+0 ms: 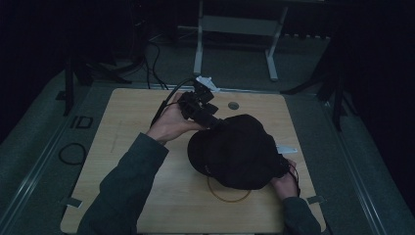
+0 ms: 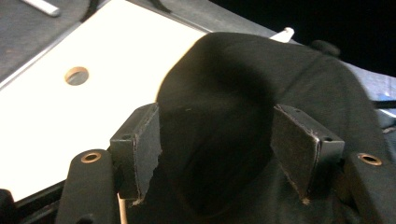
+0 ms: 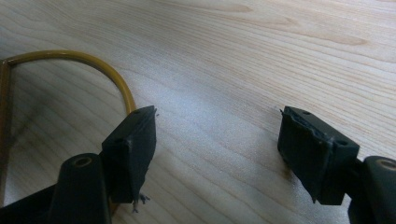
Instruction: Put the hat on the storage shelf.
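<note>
A black cap lies on the wooden table, right of the middle. My left gripper reaches its upper left edge, hand behind it. In the left gripper view this gripper is open, and the cap's dark fabric lies between and beyond the two pads without being squeezed. My right gripper is open just above bare wood, nothing between its jaws. A thin yellow ring lies flat beside its left pad. In the high view the cap hides most of that gripper; the hand holding it and part of the ring peek out.
A small round hole sits in the tabletop near the far edge, also beyond my left gripper. Dark grey floor surrounds the table, with cables at the left and a white desk frame behind.
</note>
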### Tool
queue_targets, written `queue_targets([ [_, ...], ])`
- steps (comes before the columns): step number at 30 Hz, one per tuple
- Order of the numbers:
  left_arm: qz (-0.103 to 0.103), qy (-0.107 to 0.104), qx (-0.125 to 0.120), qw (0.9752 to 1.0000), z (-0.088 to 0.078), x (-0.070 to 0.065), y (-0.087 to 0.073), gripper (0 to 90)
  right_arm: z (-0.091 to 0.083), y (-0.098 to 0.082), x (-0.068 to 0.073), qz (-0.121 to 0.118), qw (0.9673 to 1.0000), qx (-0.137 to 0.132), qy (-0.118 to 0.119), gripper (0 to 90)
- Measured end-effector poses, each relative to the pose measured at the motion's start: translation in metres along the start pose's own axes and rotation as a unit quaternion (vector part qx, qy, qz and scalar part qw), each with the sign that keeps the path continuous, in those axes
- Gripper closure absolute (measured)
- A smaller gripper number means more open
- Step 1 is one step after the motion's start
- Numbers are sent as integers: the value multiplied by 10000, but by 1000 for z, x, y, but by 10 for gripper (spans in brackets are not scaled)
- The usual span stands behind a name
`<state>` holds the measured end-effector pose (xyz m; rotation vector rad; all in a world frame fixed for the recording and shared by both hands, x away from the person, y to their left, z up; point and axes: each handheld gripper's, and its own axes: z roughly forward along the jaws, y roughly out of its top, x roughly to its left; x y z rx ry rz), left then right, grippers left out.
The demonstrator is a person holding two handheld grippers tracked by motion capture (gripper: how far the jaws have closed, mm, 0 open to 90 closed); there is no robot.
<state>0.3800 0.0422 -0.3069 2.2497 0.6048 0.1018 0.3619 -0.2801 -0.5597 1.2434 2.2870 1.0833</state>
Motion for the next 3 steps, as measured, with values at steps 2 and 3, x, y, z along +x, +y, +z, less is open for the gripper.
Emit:
queue_targets([
  [2, 0, 0, 0, 10000, 0, 0, 0, 336, 0, 0, 0, 0, 10000, -2, 2, 277],
  [3, -35, 35, -22, 10000, -3, 4, -3, 336, 0, 0, 0, 0, 10000, -2, 2, 278],
])
